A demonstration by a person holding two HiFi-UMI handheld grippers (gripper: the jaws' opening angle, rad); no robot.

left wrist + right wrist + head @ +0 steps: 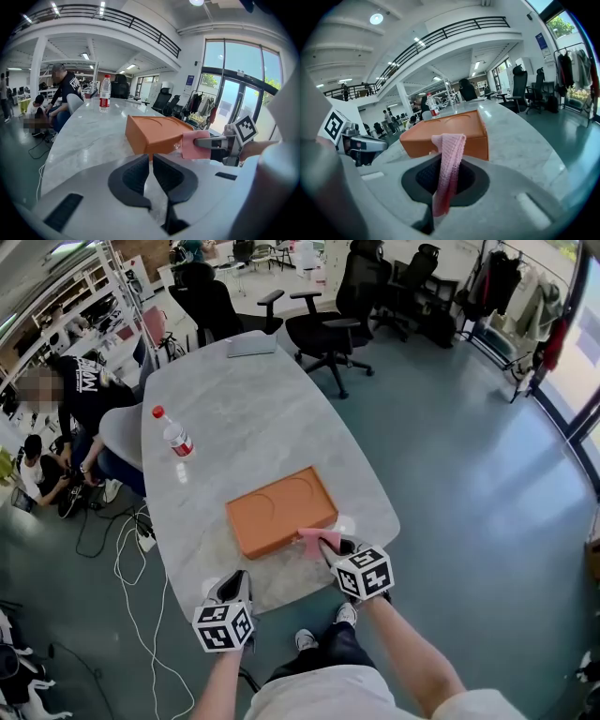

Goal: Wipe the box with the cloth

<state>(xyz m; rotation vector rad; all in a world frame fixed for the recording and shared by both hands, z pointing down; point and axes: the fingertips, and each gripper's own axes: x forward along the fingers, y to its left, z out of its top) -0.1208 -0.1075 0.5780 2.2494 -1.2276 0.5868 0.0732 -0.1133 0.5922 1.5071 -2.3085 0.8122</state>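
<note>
Seen from the head view, the orange box [281, 512] lies flat on the grey table [234, 399], near the edge where the person stands. The right gripper [328, 544] holds a pink cloth [315, 538] at the box's near right corner, which looks like a good place to begin wiping. The left gripper [232, 589] hangs over the table edge, a little apart from the box, perhaps so it does not get in the way. A water bottle [174, 437] stands farther up the table, well apart. Office chairs [328, 329] sit beyond the far end. Nothing lies on the box top.

In the left gripper view, its two jaws are closed together with nothing between them. The box is just ahead, and the cloth seems to touch its corner.

In the right gripper view, the jaws are clamped on the cloth, which sticks up as a folded strip in front of the box. A tight hold should stop it slipping while it rubs.
</note>
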